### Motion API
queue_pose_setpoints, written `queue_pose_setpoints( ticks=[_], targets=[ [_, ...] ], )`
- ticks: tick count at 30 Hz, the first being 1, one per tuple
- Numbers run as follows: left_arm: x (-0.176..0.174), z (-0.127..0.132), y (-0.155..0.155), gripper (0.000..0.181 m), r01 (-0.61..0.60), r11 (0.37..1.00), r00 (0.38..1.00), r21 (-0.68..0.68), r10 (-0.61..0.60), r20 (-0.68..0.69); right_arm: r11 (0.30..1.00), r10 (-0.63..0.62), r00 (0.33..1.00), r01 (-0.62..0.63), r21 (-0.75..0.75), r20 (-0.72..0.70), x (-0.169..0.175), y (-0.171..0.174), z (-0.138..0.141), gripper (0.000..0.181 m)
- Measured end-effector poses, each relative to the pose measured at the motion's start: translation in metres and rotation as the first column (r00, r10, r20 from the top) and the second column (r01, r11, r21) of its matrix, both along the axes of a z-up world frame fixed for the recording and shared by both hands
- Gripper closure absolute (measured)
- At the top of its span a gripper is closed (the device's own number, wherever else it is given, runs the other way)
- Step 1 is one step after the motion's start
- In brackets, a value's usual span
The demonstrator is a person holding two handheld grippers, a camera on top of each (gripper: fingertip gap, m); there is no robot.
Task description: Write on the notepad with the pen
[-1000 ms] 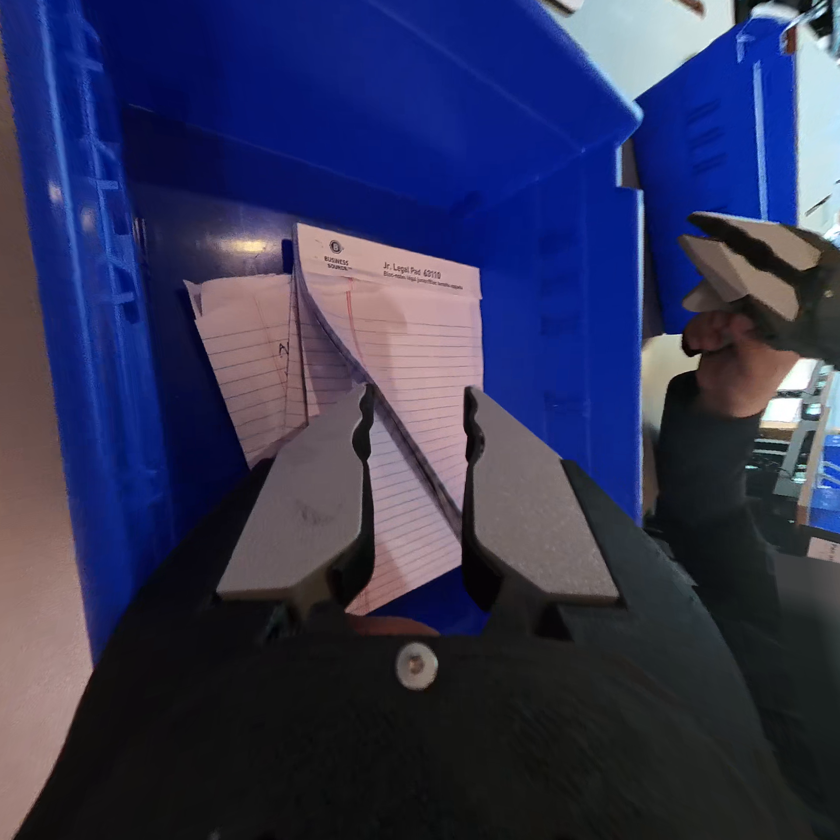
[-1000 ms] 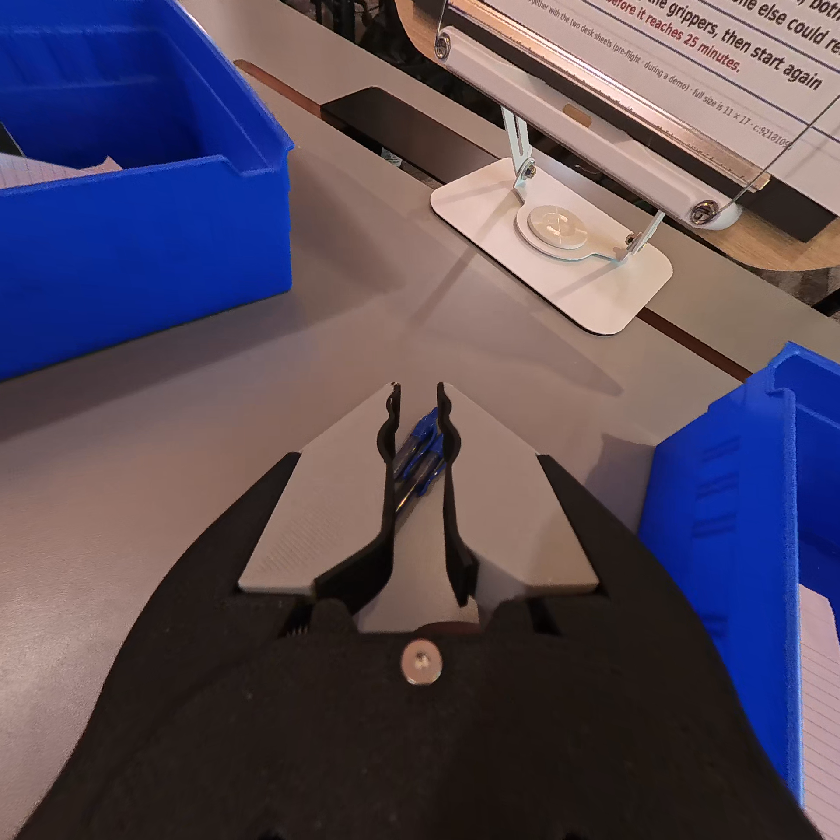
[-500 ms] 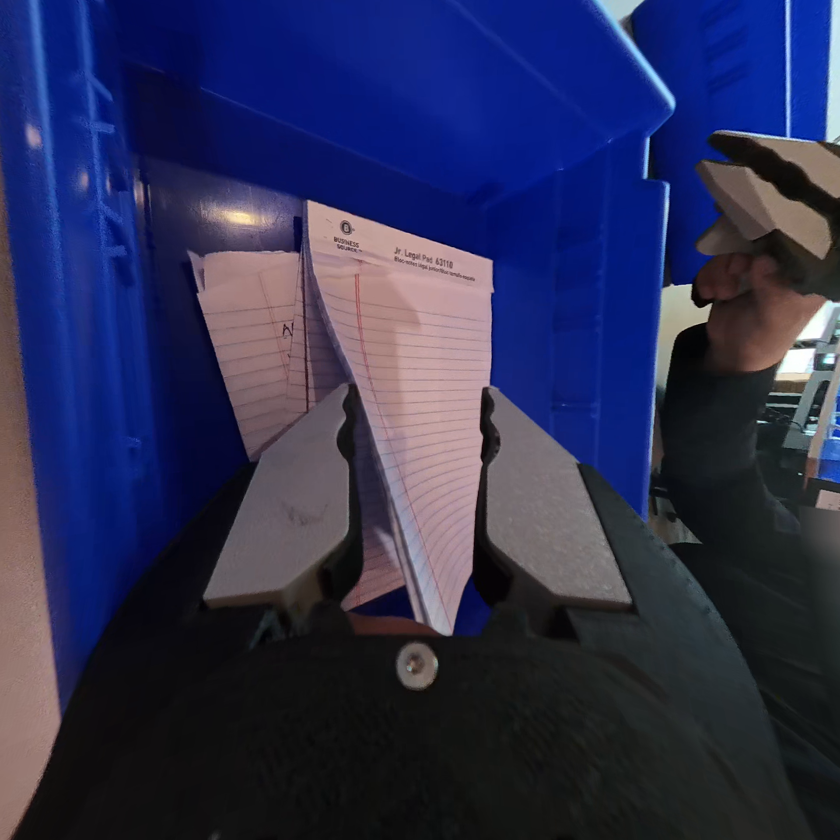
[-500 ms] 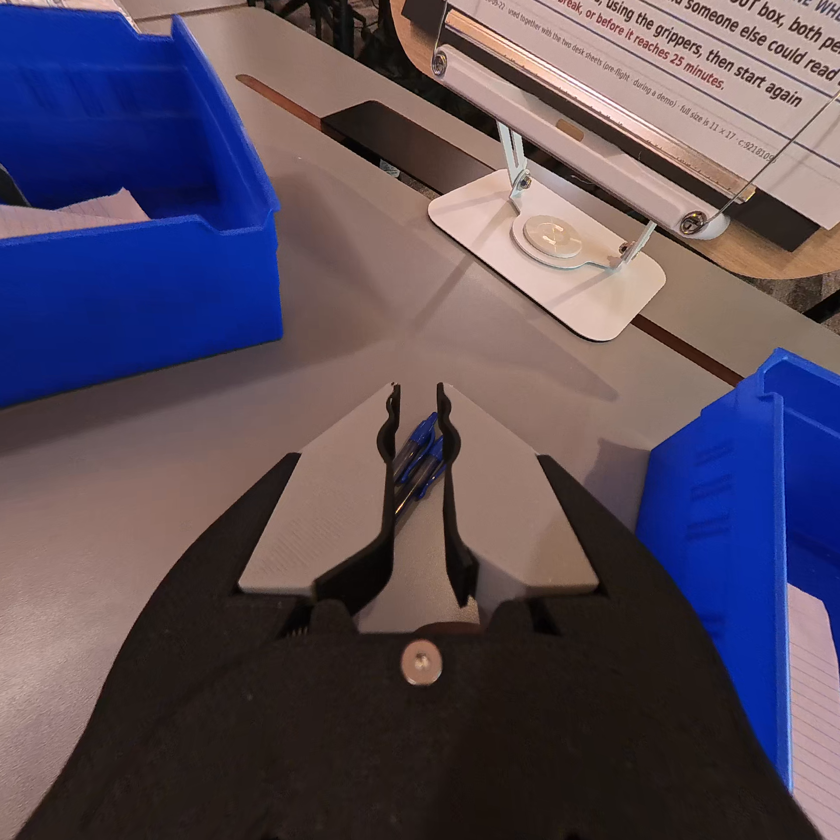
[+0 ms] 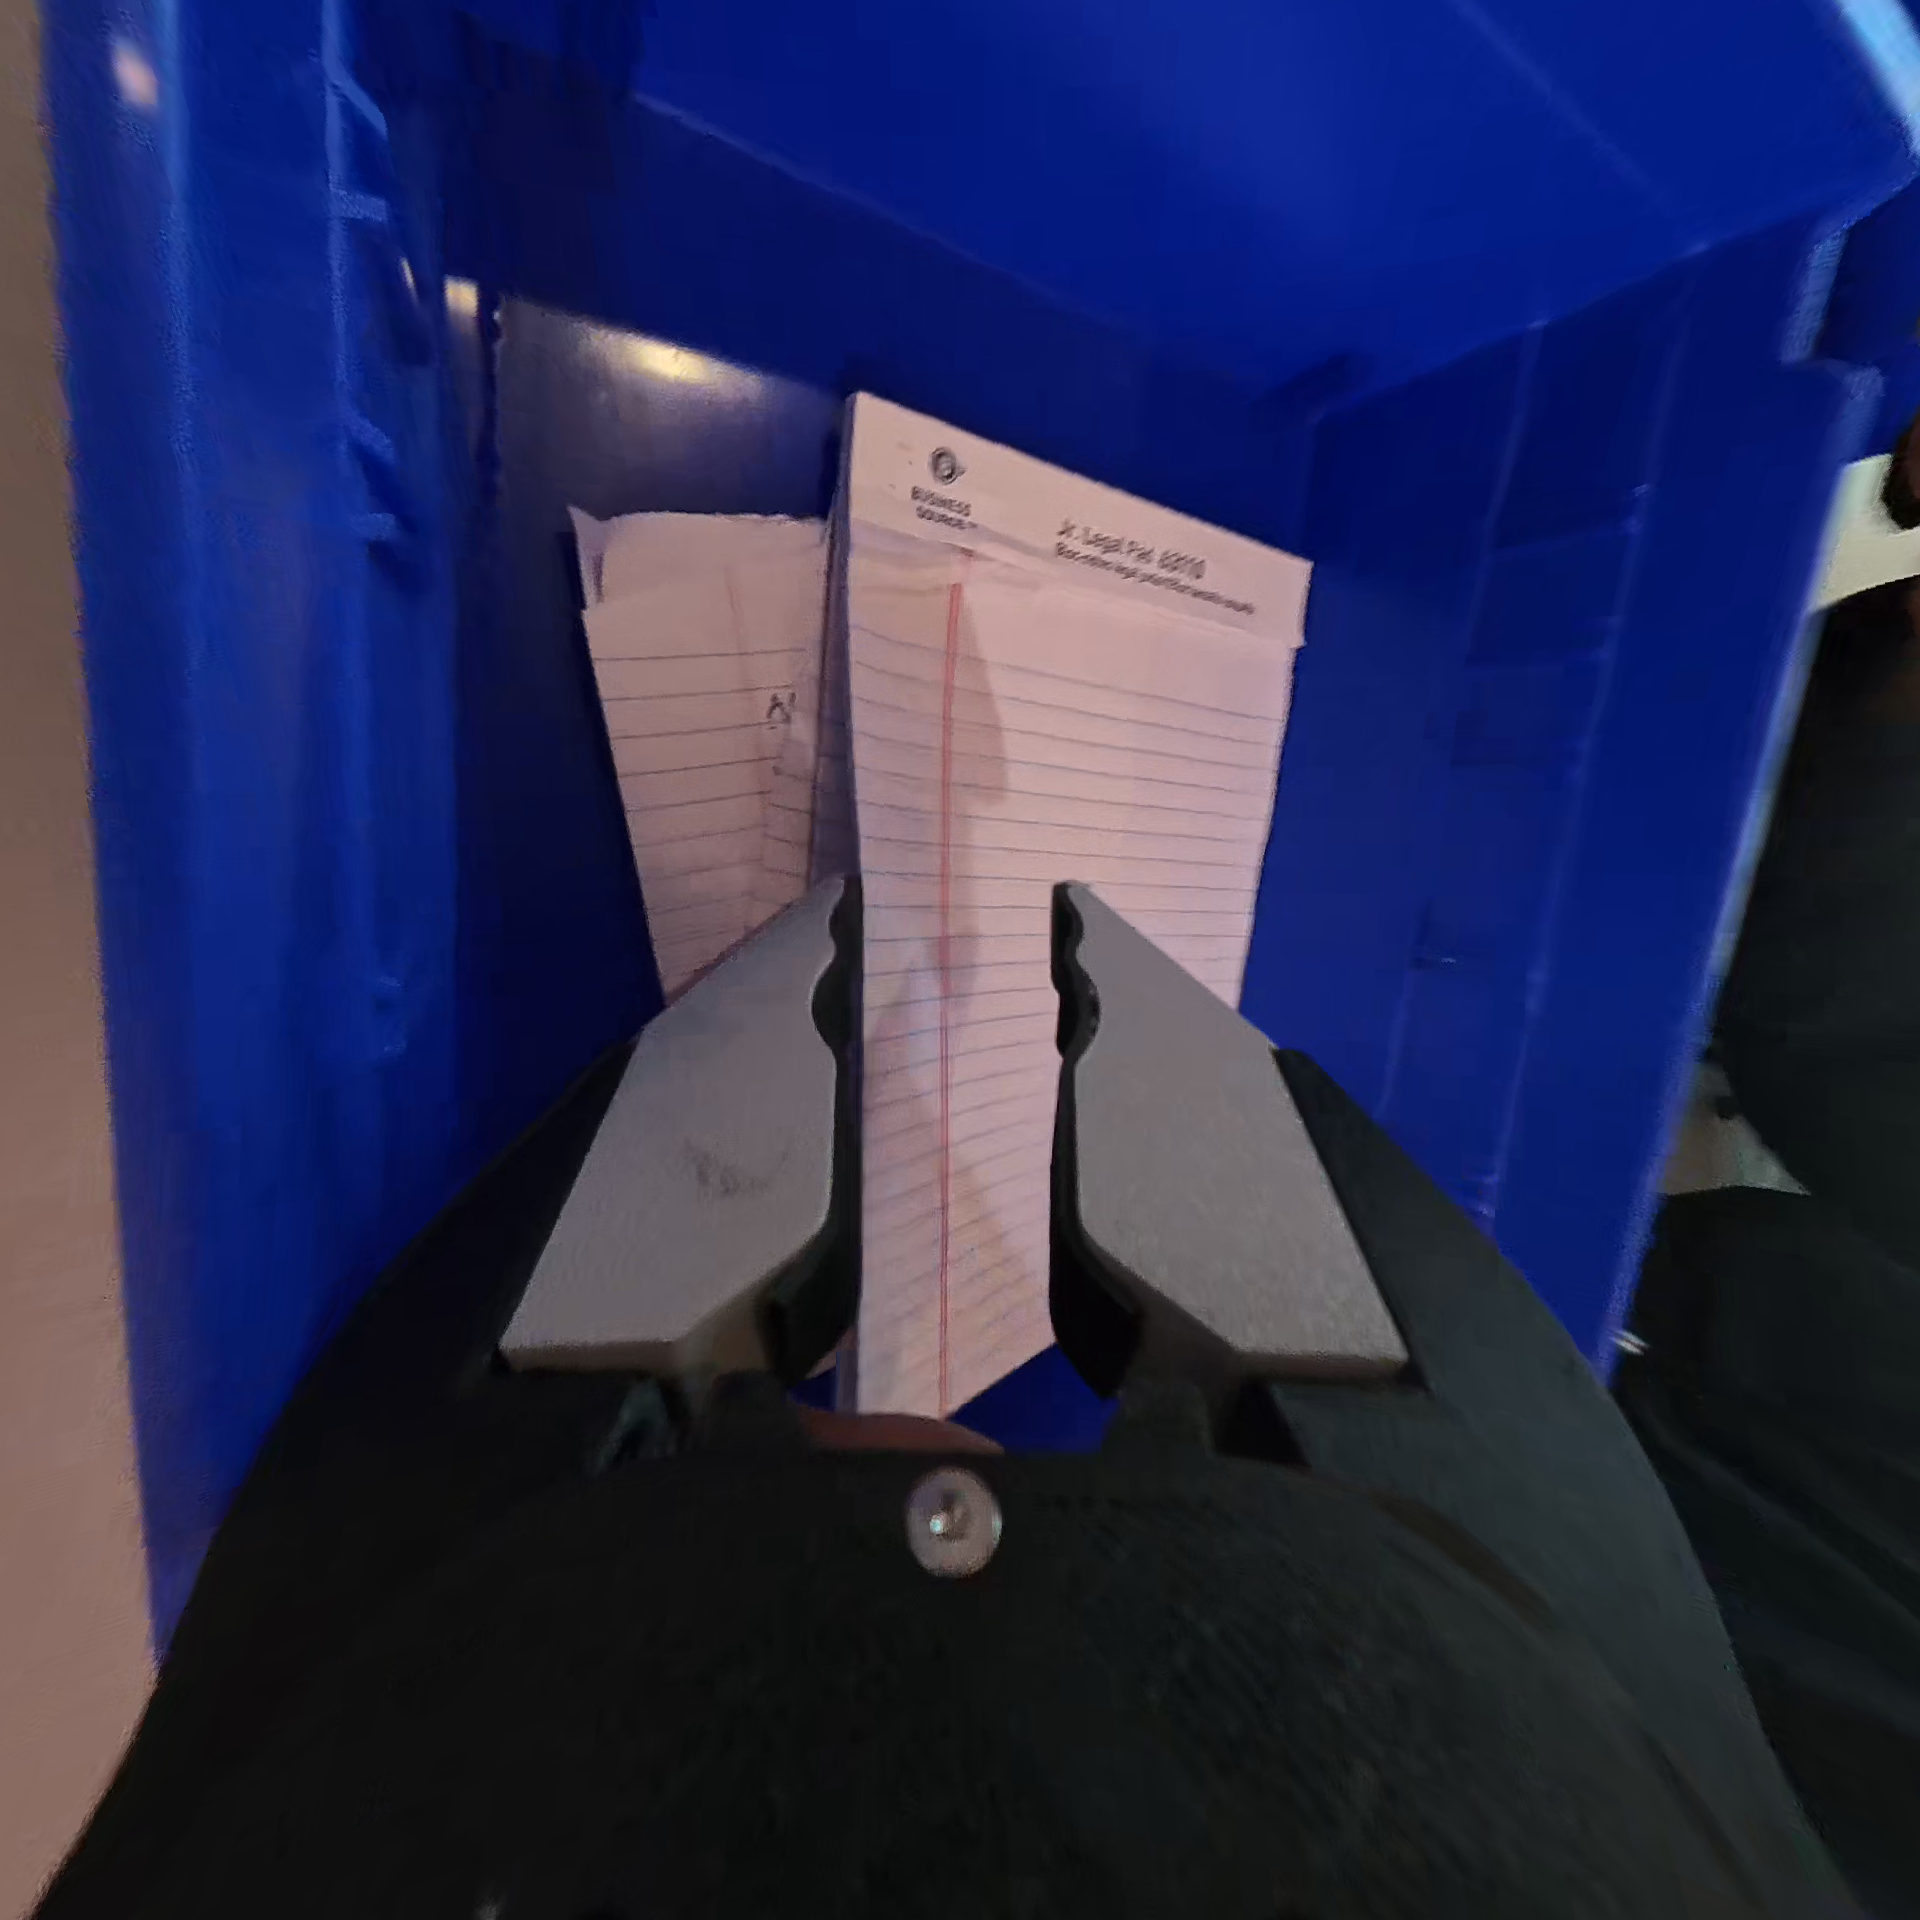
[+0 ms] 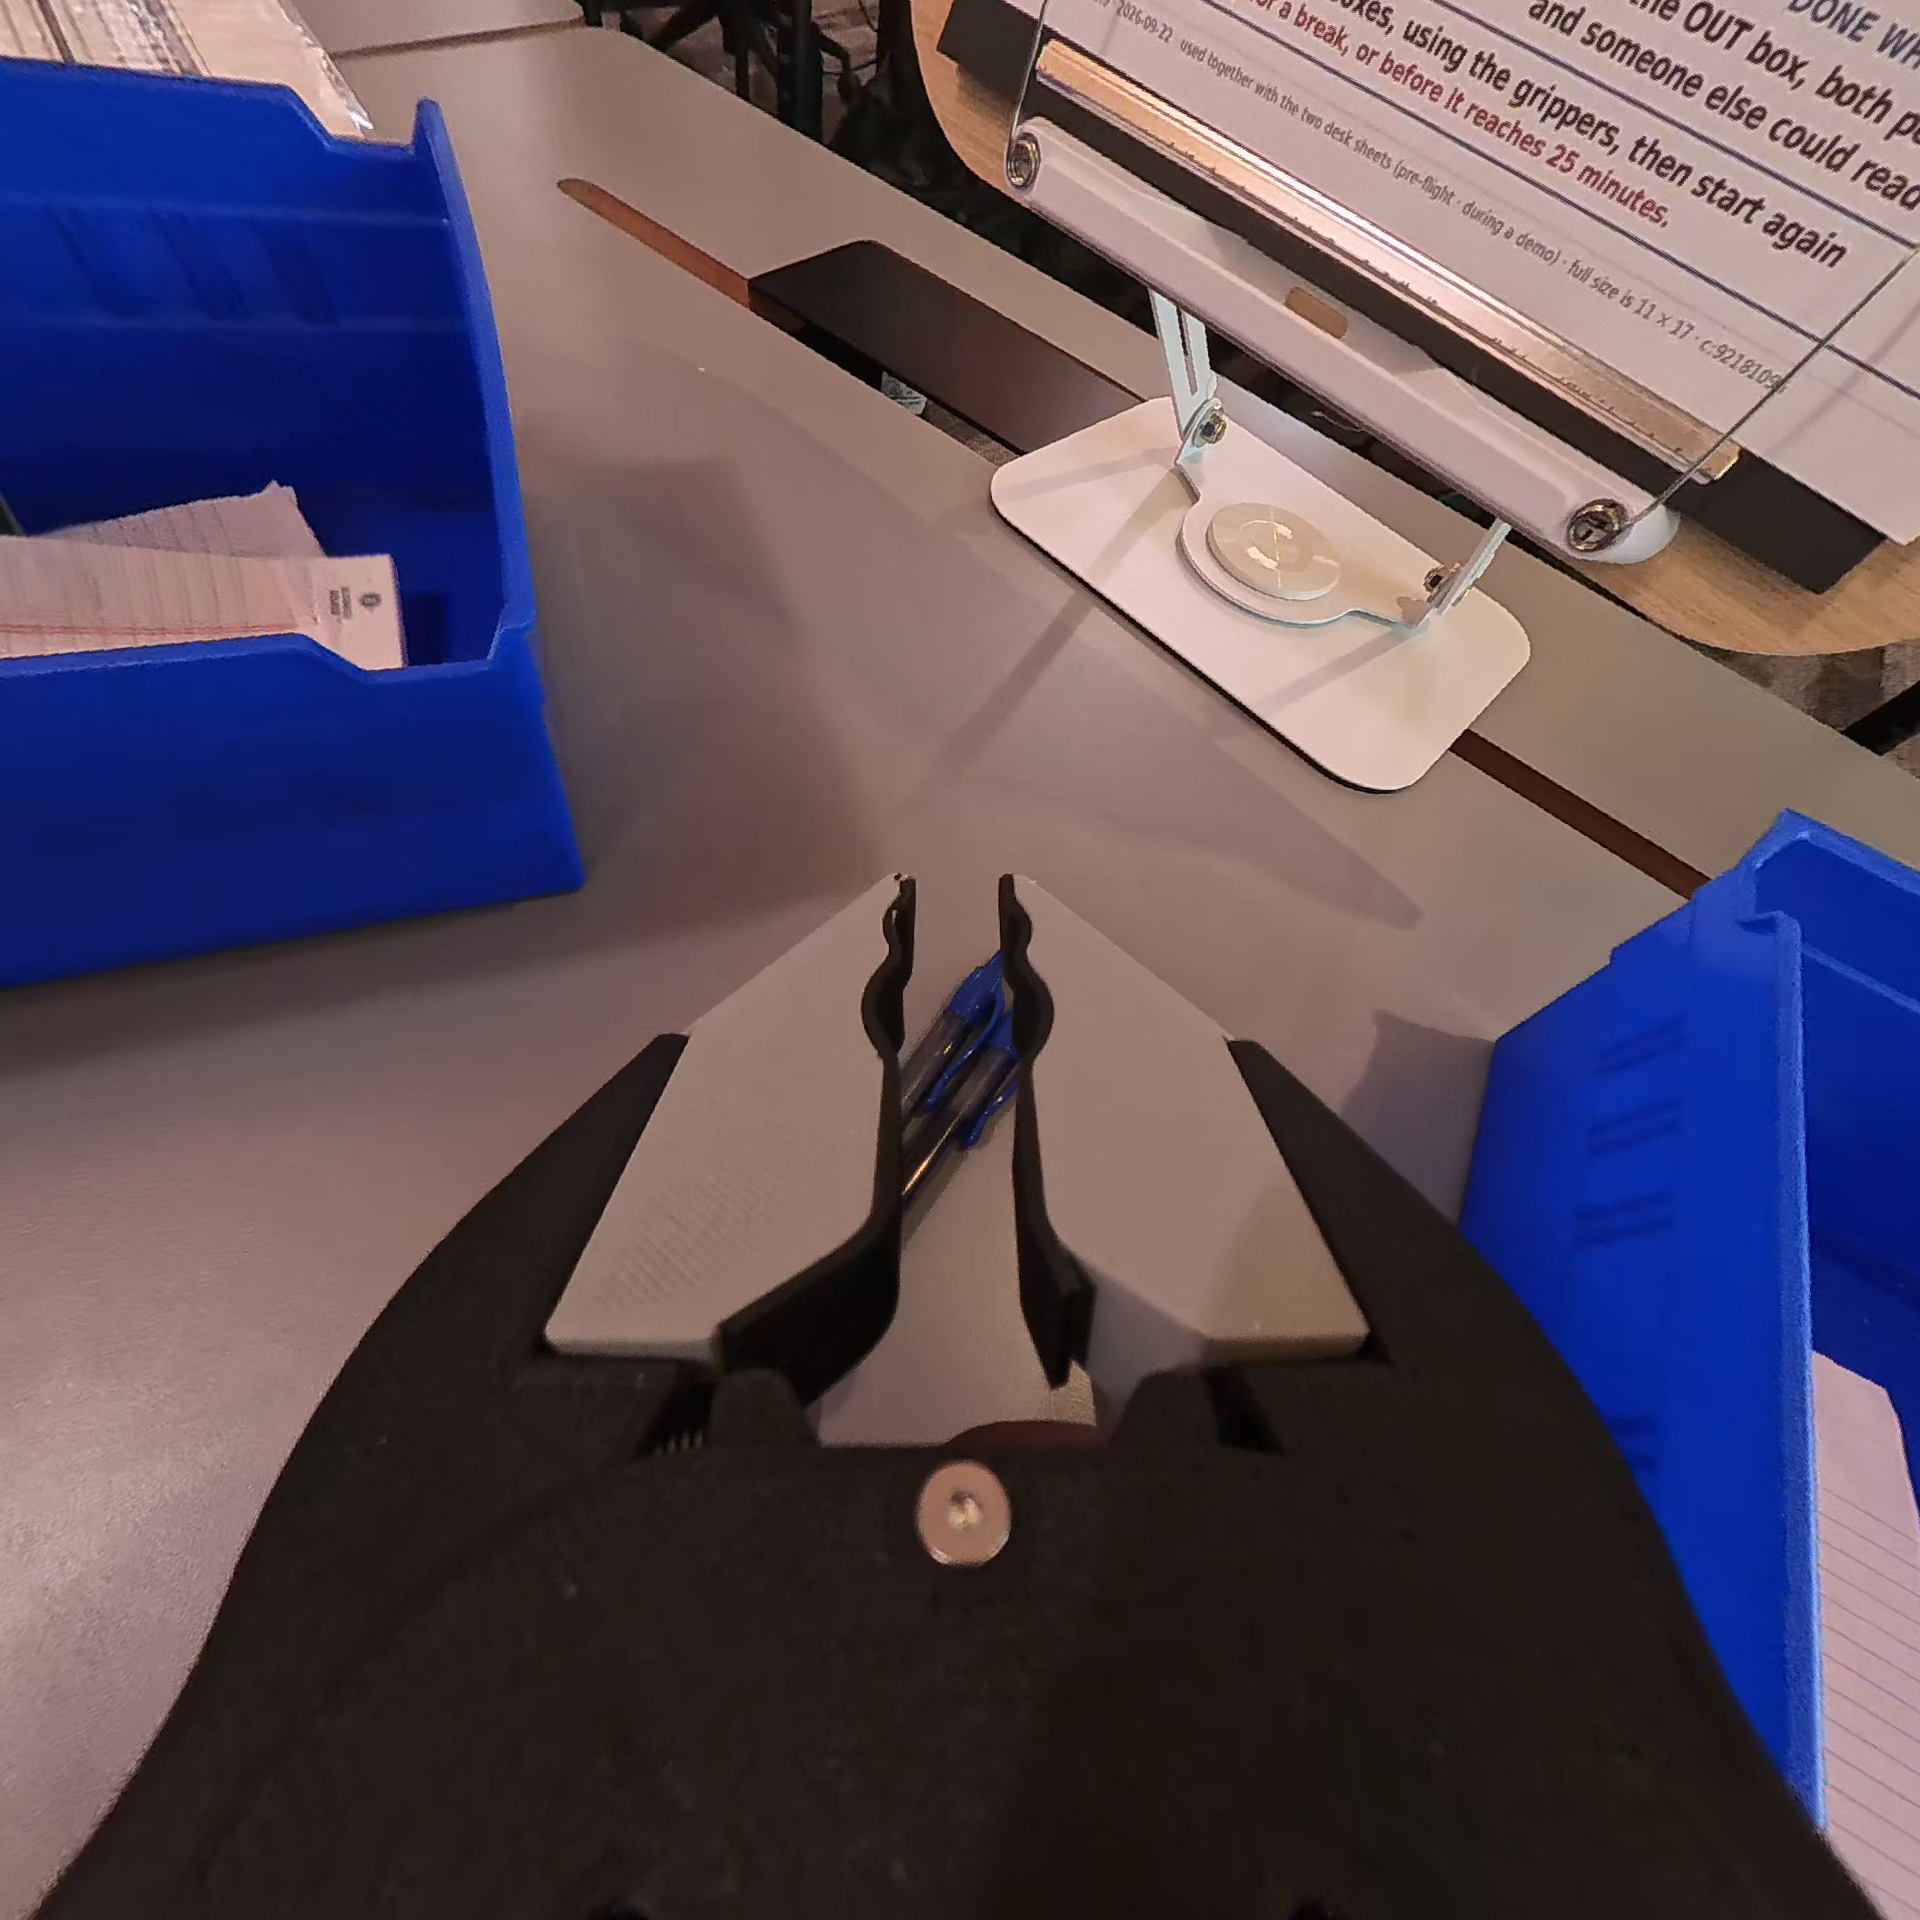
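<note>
Left wrist view: the left gripper reaches into a blue bin, its jaws apart with a clear gap between them. The notepad lies directly ahead, its lined sheet running through that gap, with the printed header strip at the far end. Its long axis runs along the line of the fingers, so the jaws straddle the near end of the pad rather than its side. Loose lined pages lie beside it on the left, against the bin wall. Whether a pad face already touches either finger cannot be told; the view is slightly blurred.

Right wrist view: the right gripper hovers over the grey table, closed down on the pen; what looks like two clear barrels with blue caps sit between the jaws, slanting up to the right. The same pad shows in the blue bin at far left, well apart from this gripper. A white stand holding a printed sheet stands ahead, and a second blue bin sits at right.

The left gripper is much the nearer to the pad, so the pick seems to fall to it: close on the near end and draw the pad back along its length.
</note>
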State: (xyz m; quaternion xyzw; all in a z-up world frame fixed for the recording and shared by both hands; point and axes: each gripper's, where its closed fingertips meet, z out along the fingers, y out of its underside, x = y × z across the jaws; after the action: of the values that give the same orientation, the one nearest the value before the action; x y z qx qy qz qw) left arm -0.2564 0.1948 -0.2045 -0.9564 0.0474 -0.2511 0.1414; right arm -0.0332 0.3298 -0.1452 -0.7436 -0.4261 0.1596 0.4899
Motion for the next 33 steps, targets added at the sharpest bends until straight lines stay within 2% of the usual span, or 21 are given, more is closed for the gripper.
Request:
queue_pose_setpoints(
  ticks=[2, 4, 12, 16, 19, 22, 33],
  targets=[
    [-0.005, -0.015, -0.002, 0.15, 0.026, 0.999, 0.995, -0.026, -0.029, -0.1, 1.0, 0.001, 1.0, -0.001, 0.005, 0.001, 0.0, 0.0, 0.0, 0.169],
    [-0.008, -0.021, -0.002, 0.163, 0.053, 0.998, 0.986, -0.029, -0.057, -0.158, 1.0, 0.0, 1.0, 0.0, 0.007, -0.003, 0.0, 0.0, 0.002, 0.169],
    [-0.01, -0.023, -0.006, 0.179, 0.116, 0.992, 0.968, -0.047, -0.123, -0.218, 1.0, -0.001, 1.0, 0.001, 0.007, -0.022, 0.002, 0.001, 0.006, 0.169],
    [-0.008, -0.016, -0.007, 0.181, 0.145, 0.988, 0.965, -0.049, -0.152, -0.214, 1.0, 0.001, 1.0, -0.001, 0.01, -0.02, 0.002, 0.0, 0.007, 0.169],
    [-0.005, -0.003, -0.004, 0.181, 0.138, 0.99, 0.978, -0.008, -0.137, -0.159, 1.0, 0.003, 1.0, -0.003, 0.008, -0.017, 0.001, 0.0, 0.006, 0.169],
    [-0.001, 0.02, 0.004, 0.181, 0.097, 0.991, 0.994, 0.089, -0.091, -0.062, 1.0, 0.008, 1.0, -0.008, 0.009, -0.016, 0.0, -0.001, 0.006, 0.169],
    [0.004, 0.072, 0.013, 0.181, 0.045, 0.954, 0.996, 0.297, -0.066, 0.06, 1.0, 0.027, 1.0, -0.027, 0.003, -0.012, -0.005, -0.005, 0.003, 0.169]
  ],
)
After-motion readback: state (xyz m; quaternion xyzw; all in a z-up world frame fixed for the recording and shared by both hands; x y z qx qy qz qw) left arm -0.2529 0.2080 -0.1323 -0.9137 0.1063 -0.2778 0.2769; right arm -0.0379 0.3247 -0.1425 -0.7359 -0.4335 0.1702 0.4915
